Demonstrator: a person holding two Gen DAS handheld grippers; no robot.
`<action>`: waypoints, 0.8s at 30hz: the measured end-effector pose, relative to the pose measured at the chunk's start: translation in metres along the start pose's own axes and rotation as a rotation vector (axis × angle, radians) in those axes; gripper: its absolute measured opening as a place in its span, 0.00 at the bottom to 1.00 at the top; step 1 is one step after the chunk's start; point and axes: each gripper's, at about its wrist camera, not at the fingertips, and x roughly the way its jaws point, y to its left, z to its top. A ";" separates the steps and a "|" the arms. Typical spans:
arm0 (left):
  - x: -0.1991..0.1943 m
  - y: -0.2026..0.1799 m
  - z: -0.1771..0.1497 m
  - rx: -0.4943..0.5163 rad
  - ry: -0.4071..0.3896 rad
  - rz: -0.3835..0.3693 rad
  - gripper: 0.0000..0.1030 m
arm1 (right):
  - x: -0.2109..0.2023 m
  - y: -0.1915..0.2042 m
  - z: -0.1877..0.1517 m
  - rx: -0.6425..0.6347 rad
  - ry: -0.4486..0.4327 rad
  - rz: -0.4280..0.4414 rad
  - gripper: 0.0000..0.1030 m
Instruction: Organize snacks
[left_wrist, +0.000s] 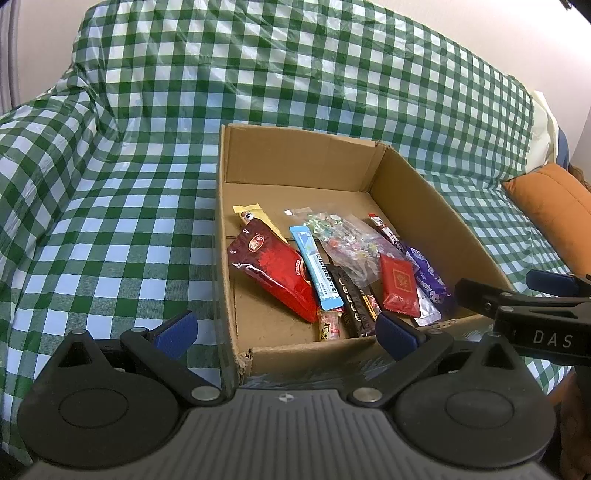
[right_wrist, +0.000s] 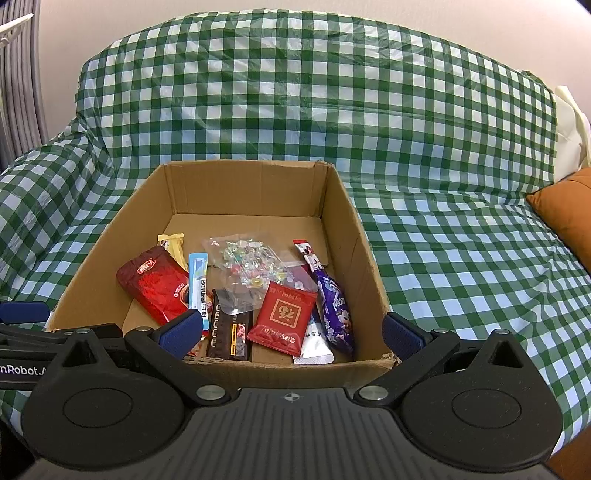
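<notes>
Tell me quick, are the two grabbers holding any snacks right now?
Left gripper: open, holding nothing, above the near edge of the cardboard box.
Right gripper: open, holding nothing, also over the box's near edge.

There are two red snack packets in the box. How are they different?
The big red pouch is long, glossy and dark red; the small red packet is squarish and brighter, with a gold square emblem. The big red pouch lies at the left of the cardboard box; the small red packet lies right of the middle, on top of other snacks. Both are sealed and lie flat, untouched by either gripper.
</notes>
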 end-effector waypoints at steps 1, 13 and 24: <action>0.000 0.000 0.000 -0.001 0.000 -0.001 1.00 | 0.000 0.000 0.000 0.001 0.000 0.001 1.00; 0.001 0.000 0.001 -0.005 -0.004 -0.007 1.00 | 0.000 0.000 0.001 0.005 -0.004 0.001 1.00; 0.004 -0.001 0.001 -0.017 0.004 -0.018 1.00 | 0.002 0.000 0.002 0.016 0.001 0.001 1.00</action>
